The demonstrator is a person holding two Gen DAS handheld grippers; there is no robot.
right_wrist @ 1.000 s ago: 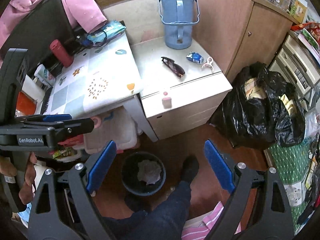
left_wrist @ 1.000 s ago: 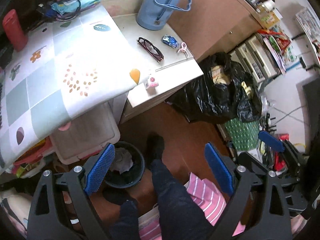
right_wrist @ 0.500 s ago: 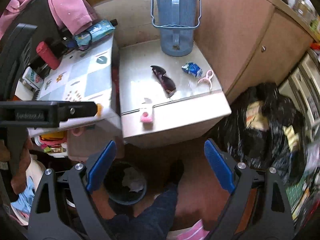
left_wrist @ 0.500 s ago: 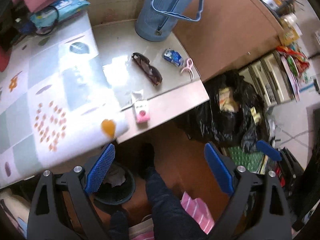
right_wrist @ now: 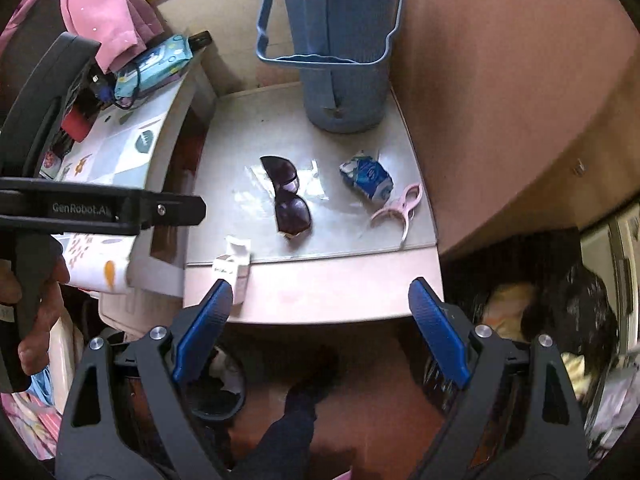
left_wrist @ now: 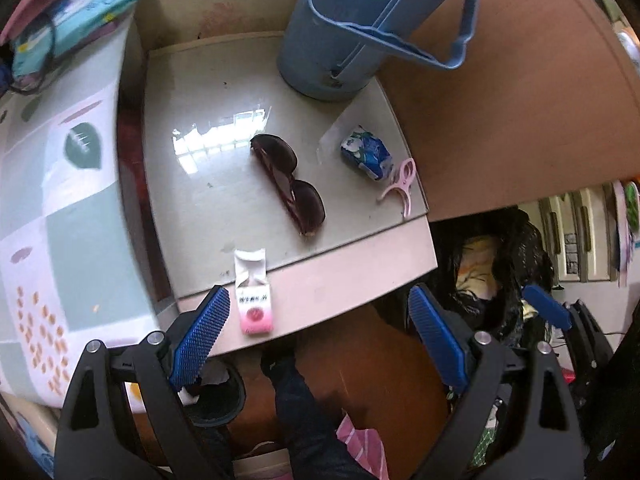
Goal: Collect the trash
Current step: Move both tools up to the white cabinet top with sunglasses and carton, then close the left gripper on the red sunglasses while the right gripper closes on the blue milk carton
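Note:
A small white and pink carton with a torn-open top lies at the front edge of the glass-topped cabinet; it also shows in the right wrist view. A crumpled blue wrapper lies near the cabinet's right edge. A dark waste bin with white paper in it stands on the floor below. My left gripper is open and empty, just in front of the carton. My right gripper is open and empty, in front of the cabinet.
On the cabinet are dark sunglasses, a pink clothes peg and a tall blue jug. A patterned table stands left. A full black rubbish bag sits right. A wooden cupboard rises behind. My leg is below.
Both grippers have moved forward and closer to the cabinet top, so the carton, sunglasses and wrapper look larger. The bin has slid to the lower edge of both views. Both stayed open.

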